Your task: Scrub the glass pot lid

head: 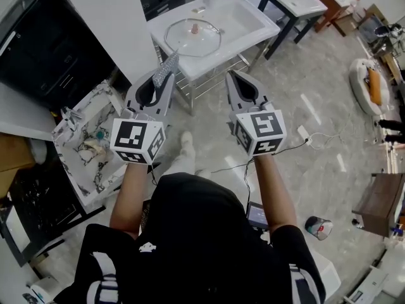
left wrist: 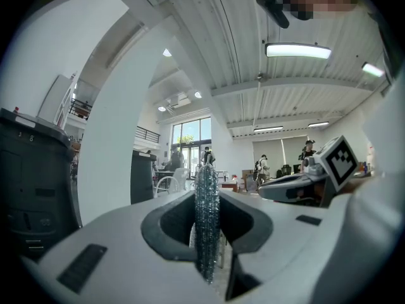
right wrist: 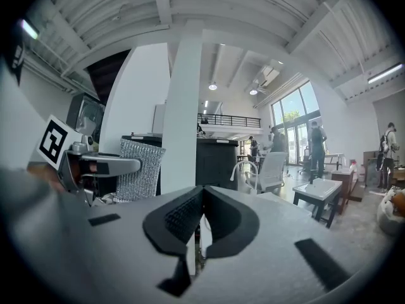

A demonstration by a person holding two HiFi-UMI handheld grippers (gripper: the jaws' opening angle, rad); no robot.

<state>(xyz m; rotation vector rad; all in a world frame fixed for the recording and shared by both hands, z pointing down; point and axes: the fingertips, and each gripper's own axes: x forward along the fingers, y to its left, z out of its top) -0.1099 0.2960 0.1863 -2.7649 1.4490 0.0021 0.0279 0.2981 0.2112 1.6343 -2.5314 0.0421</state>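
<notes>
Ahead on the white rectangular washbasin (head: 253,25) with chrome legs: round clear glass pot lid (head: 193,38), lying flat, pale knob up, well apart from both claws. Left claw (head: 164,81) clamped on a silvery, glittering mesh scrubbing pad (left wrist: 206,214), gripped on edge between the jaws and poking out past the tips. Right claw (head: 233,76) closed tight on nothing, jaws pressed together. Both held roughly level and side by side at the person's front, aimed toward the washbasin across the polished grey floor (head: 316,106).

Judged from this: tool already in hand, scrubbing itself not yet begun. No contact between pad and lid. No suds or water to be made out on the glass, though too small to tell for certain. Left to do, most likely: close the gap to the washbasin, steady the lid somehow with the free right claw, then rub the pad over the glass.
</notes>
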